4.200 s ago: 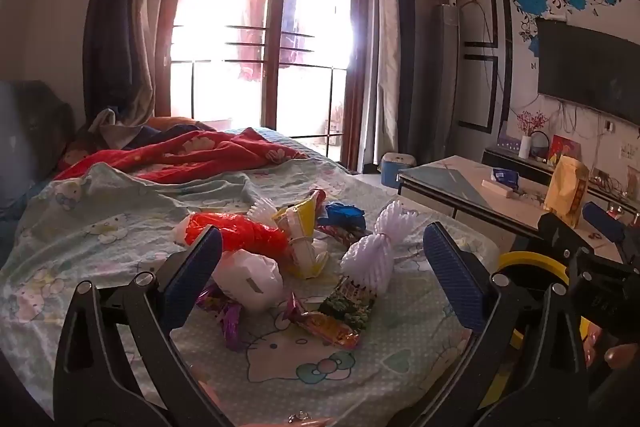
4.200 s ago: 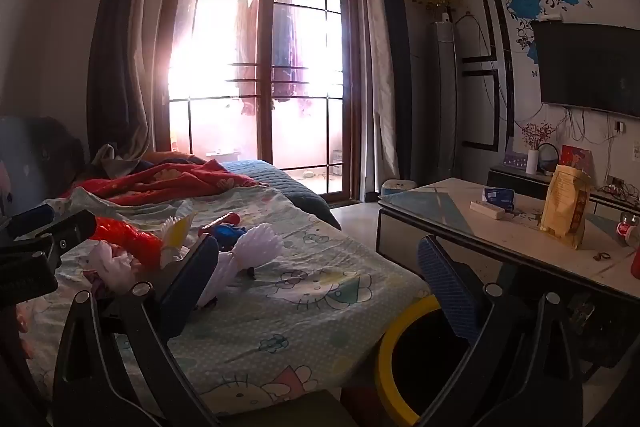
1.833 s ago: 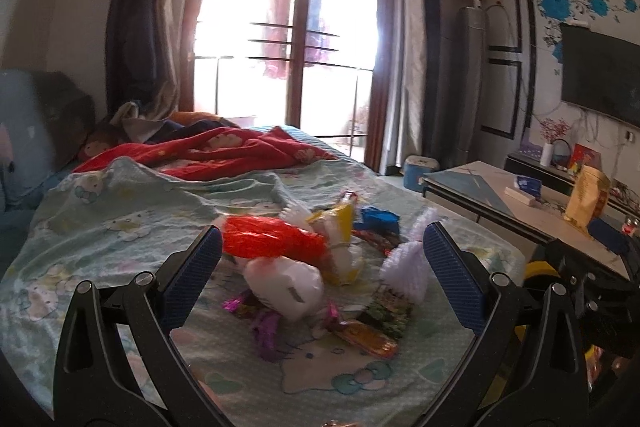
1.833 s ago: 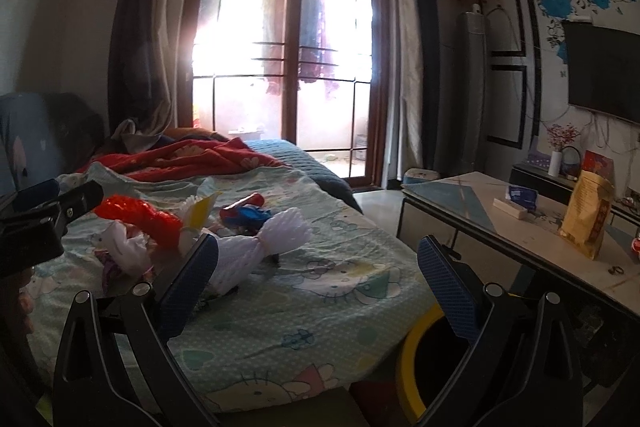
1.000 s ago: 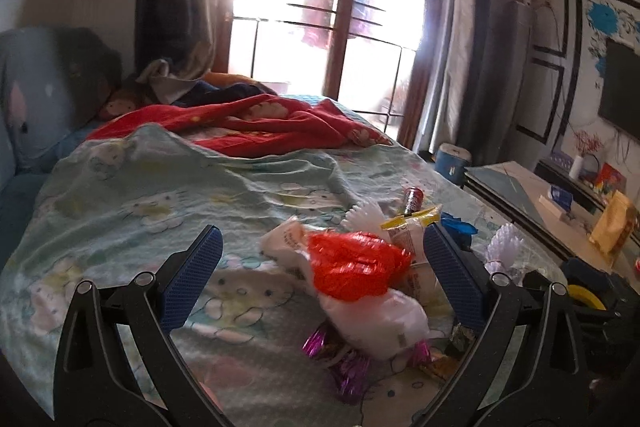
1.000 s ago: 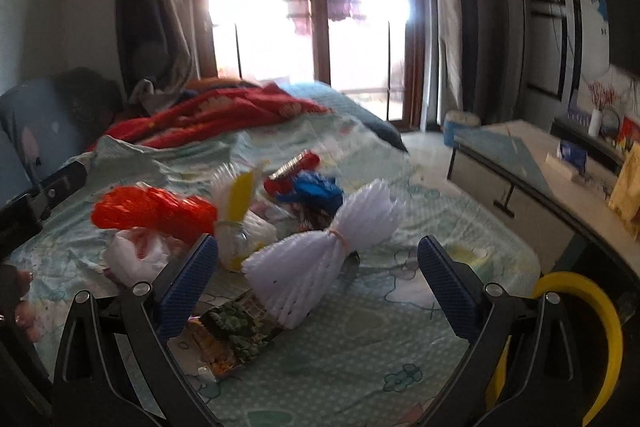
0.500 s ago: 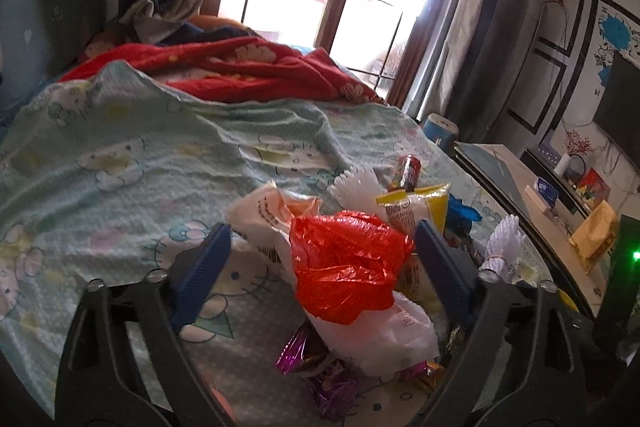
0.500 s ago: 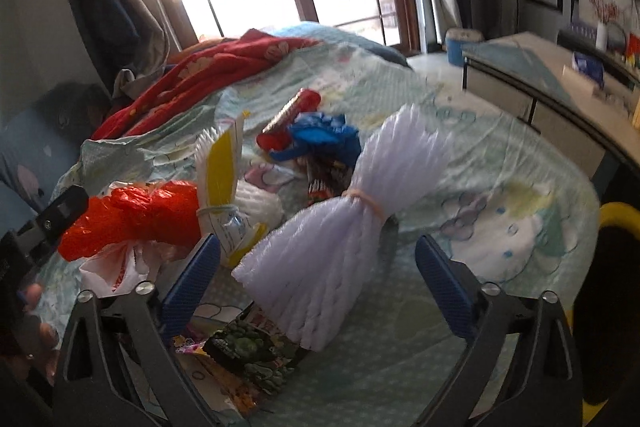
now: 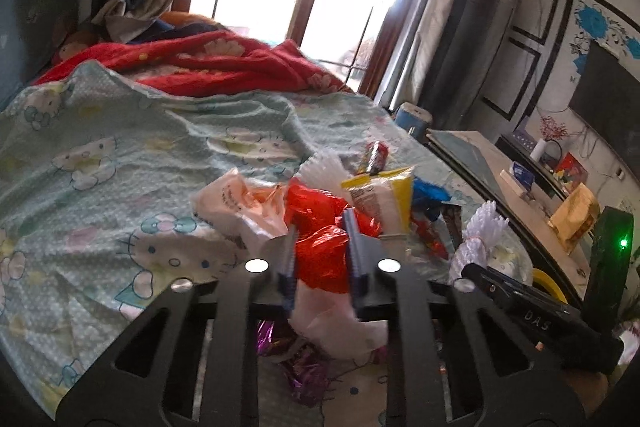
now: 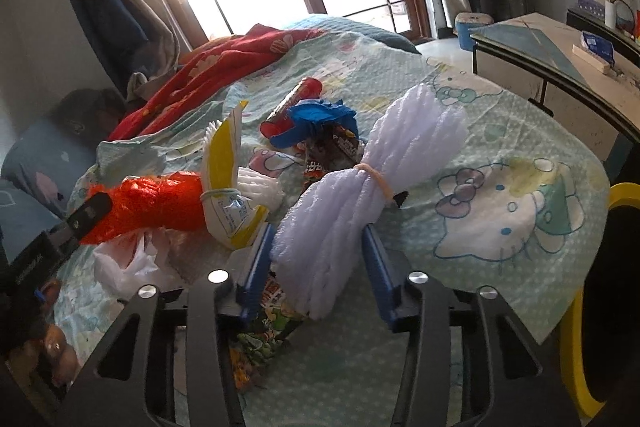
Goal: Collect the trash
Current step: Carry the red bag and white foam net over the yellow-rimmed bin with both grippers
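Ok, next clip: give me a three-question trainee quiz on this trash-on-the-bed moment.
1. True or false: the left tongs are closed around the red plastic bag.
2. What sits between the right tongs? A) blue wrapper B) white foam net bundle C) yellow snack bag
3. Fill in: the trash lies on a Hello Kitty ____.

Key: 1 true; 2 B; 3 bedsheet.
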